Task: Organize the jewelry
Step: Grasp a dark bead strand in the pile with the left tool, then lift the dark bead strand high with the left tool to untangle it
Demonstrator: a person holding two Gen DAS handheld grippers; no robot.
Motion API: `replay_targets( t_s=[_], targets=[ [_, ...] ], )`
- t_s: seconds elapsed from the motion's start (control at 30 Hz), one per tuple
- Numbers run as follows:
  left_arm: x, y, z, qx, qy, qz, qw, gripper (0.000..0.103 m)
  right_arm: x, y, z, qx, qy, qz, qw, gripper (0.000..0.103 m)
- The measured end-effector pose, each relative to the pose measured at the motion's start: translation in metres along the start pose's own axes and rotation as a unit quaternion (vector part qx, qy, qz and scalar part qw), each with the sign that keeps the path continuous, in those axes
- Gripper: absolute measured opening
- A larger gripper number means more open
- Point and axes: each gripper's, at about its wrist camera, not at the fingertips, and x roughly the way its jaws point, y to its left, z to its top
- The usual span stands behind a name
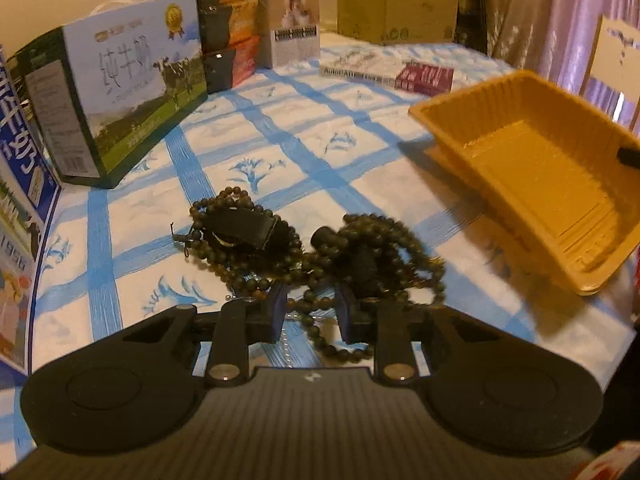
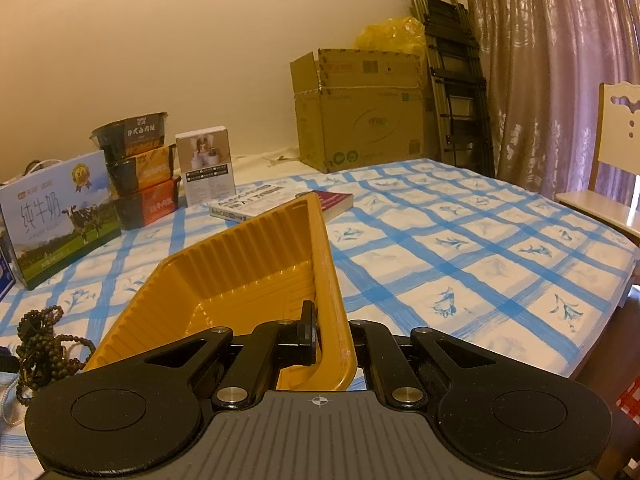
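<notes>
The tangle of dark round-bead necklaces (image 1: 316, 256) lies at the centre of the left wrist view on the blue-and-white checked cloth surface (image 1: 280, 120), with a black strap-like piece (image 1: 244, 230) half buried in its left part. I judge the strands to be light, limp and apt to snag on one another: lifting one loop will likely drag the rest, and round beads may slip from flat pads. A crossing where several strands bunch looks like the best place to pinch. The heap has no single heading; its long axis runs roughly left to right across the frame, with one loose loop trailing down toward the camera.

The left claw (image 1: 312, 312) hangs over that trailing loop, its jaws narrowly apart, beads lying between them but not visibly pressed.

The right claw (image 2: 334, 336) is clamped on the wall of the orange ribbed plastic tray (image 2: 256, 264), which is tipped up with its open side toward the lower left of the right wrist view, where the beads lie.
</notes>
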Motion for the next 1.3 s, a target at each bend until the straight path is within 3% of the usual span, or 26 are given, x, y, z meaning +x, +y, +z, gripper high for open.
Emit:
replay_targets(
  t_s=[0.23, 0.3, 0.43, 0.63, 0.87, 1.3],
  targets=[
    [0.017, 0.001, 0.004, 0.019, 0.004, -0.019, 0.9996, 0.018, 0.002, 0.000, -0.001, 0.001, 0.003, -0.002, 1.000, 0.005],
    [0.019, 0.002, 0.004, 0.016, 0.006, -0.027, 0.9995, 0.006, 0.002, 0.000, -0.001, 0.001, 0.003, -0.002, 1.000, 0.005],
    [0.010, 0.002, 0.007, 0.009, -0.003, -0.036, 0.9993, 0.006, 0.002, 0.000, -0.001, 0.001, 0.004, -0.002, 1.000, 0.005],
    [-0.053, 0.010, 0.029, -0.014, -0.051, -0.062, 0.9967, 0.006, 0.003, 0.000, -0.003, 0.003, 0.003, 0.003, 1.000, 0.005],
    [-0.136, 0.021, 0.080, -0.007, -0.139, -0.056, 0.9887, 0.006, 0.005, 0.003, -0.002, 0.003, 0.004, 0.007, 1.000, 0.005],
    [-0.239, 0.043, 0.163, 0.017, -0.231, 0.023, 0.9726, 0.006, 0.008, 0.005, -0.001, 0.002, 0.009, 0.015, 1.000, 0.005]
  ],
)
